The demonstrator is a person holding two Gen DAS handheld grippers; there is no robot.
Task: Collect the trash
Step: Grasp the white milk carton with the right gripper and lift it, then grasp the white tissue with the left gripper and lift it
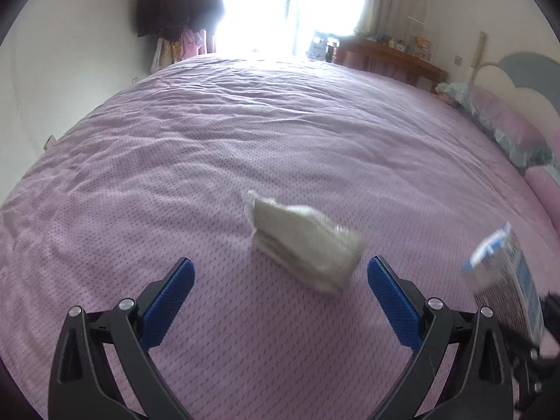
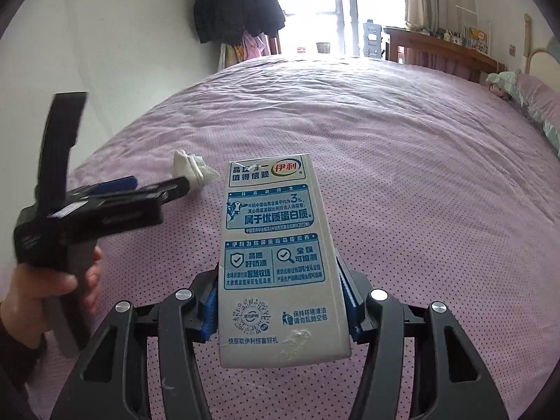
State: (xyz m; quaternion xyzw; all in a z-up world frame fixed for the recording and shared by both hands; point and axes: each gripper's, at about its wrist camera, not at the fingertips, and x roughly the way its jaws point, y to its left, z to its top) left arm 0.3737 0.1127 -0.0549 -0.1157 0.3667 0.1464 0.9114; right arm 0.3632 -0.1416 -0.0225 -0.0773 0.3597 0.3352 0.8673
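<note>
A crumpled white tissue packet (image 1: 304, 239) lies on the purple bedspread (image 1: 245, 122), just ahead of my left gripper (image 1: 280, 280), which is open with its blue pads on either side and short of it. In the right wrist view the packet (image 2: 196, 169) sits at the tip of the left gripper (image 2: 182, 183). My right gripper (image 2: 280, 301) is shut on a white milk carton (image 2: 276, 255) with blue print, held above the bed. The carton (image 1: 507, 280) also shows at the right edge of the left wrist view.
Pillows (image 2: 539, 105) lie at the bed's right side by the headboard (image 1: 532, 70). A wooden desk (image 2: 441, 49) with small items stands at the far right. Dark clothes (image 2: 238, 3) hang on the far wall beside a bright window (image 1: 290, 3).
</note>
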